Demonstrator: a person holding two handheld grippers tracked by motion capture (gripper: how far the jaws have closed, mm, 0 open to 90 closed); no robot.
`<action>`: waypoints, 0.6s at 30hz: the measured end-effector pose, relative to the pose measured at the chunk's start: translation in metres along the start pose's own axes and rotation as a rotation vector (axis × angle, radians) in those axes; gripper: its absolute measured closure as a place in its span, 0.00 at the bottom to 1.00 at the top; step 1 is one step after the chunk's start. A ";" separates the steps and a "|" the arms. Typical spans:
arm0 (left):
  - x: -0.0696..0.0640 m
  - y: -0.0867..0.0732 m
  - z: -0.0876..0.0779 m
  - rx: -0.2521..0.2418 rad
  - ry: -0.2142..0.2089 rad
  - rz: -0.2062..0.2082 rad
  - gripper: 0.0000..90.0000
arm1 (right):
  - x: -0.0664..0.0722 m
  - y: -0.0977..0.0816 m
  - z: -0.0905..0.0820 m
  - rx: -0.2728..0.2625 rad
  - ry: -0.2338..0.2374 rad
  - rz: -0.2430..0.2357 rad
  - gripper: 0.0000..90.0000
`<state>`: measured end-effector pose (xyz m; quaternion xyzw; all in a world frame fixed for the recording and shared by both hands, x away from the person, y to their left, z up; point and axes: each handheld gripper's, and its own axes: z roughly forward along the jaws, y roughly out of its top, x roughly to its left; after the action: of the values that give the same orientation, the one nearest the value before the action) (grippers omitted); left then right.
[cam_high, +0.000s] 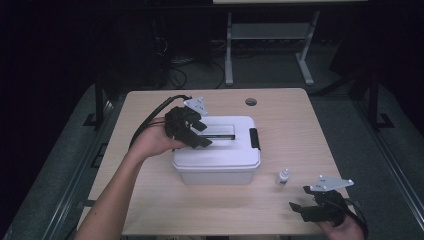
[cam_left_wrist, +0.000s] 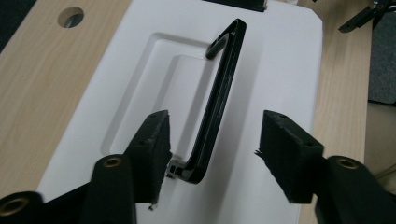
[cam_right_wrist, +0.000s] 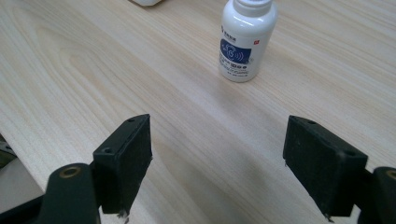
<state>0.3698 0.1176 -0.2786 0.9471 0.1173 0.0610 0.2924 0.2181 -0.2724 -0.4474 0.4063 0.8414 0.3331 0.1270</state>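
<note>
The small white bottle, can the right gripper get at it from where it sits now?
Probably yes: the right gripper is open and faces the small white bottle, with bare table between them.

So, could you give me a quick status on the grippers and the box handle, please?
Left gripper open, straddling the raised black handle of the white box. Right gripper open over the table, short of the small white bottle. Nothing in the way.

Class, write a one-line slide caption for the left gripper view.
Left gripper straddles the raised black handle of the white box lid, jaws not yet pressing it.
</note>
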 end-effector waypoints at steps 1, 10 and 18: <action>0.001 0.001 0.001 0.003 -0.005 -0.002 0.49 | 0.000 0.000 0.000 0.000 0.001 -0.002 0.26; 0.008 0.009 0.014 0.039 -0.026 0.006 0.62 | 0.001 0.001 0.002 0.006 0.016 -0.011 0.27; 0.015 0.013 0.019 0.051 -0.055 0.012 0.74 | 0.000 0.001 0.002 0.005 0.018 -0.005 0.27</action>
<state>0.3907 0.1007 -0.2862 0.9563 0.1050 0.0339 0.2709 0.2191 -0.2708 -0.4484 0.4015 0.8442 0.3345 0.1191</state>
